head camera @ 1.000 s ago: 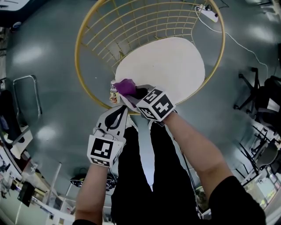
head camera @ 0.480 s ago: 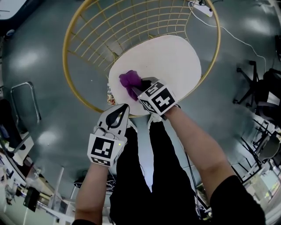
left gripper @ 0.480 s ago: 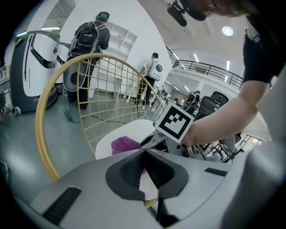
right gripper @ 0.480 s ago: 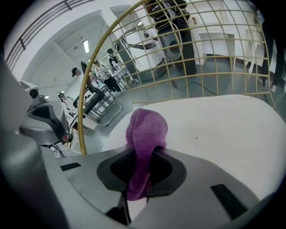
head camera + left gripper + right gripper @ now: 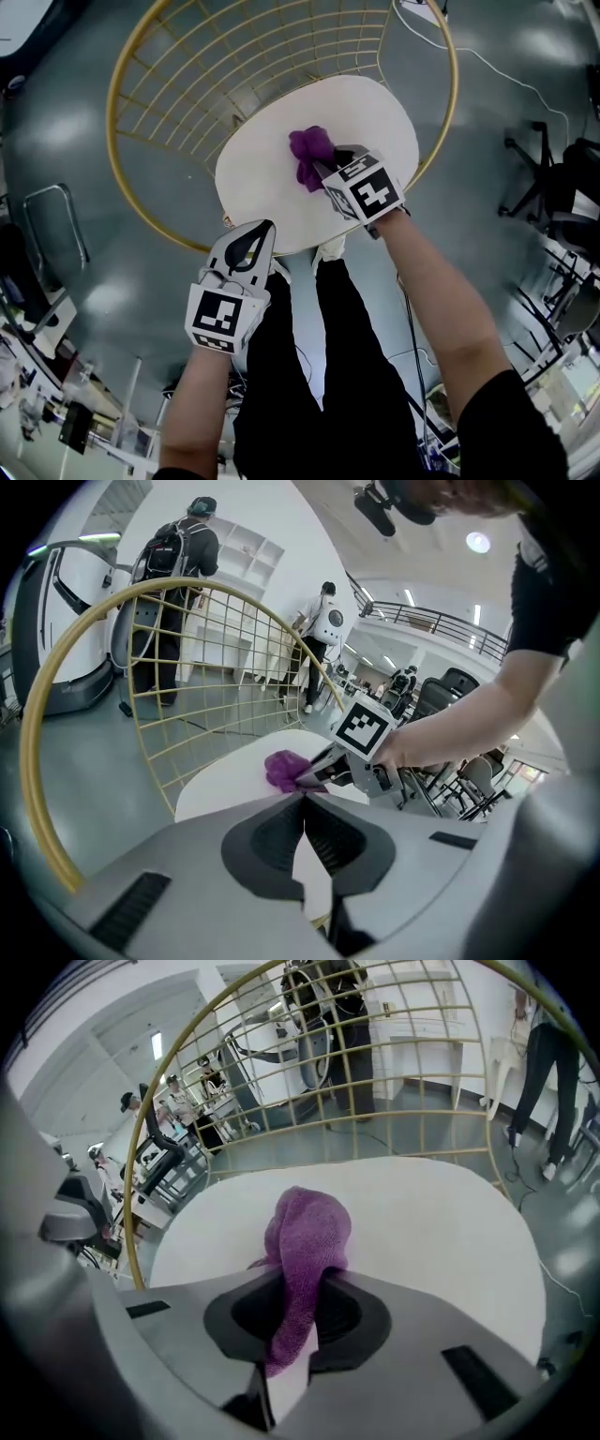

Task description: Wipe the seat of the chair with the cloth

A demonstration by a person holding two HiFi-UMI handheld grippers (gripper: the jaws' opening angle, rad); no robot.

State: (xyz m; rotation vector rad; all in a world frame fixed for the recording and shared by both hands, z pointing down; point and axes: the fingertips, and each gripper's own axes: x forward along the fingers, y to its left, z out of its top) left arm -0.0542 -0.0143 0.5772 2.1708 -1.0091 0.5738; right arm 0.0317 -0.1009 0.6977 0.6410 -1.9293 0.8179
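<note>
A purple cloth [image 5: 310,156] rests on the white round seat [image 5: 272,178] of a chair with a yellow wire back [image 5: 216,66]. My right gripper [image 5: 330,172] is shut on the cloth [image 5: 305,1241] and holds it against the seat [image 5: 431,1232] near its middle. My left gripper [image 5: 256,232] is shut and holds nothing; it hovers at the seat's near edge. From the left gripper view, the cloth [image 5: 283,769] and the right gripper [image 5: 319,771] lie ahead on the seat [image 5: 225,780].
A white power strip [image 5: 424,11] with a cable lies on the grey floor beyond the chair. Black office chairs [image 5: 562,197] stand at the right. Several people [image 5: 173,602] stand behind the chair's wire back. My legs are below the seat's near edge.
My right gripper has carried the purple cloth from the seat's near-left edge up and to the right, toward the seat's middle. The left gripper has stayed near the front edge.
</note>
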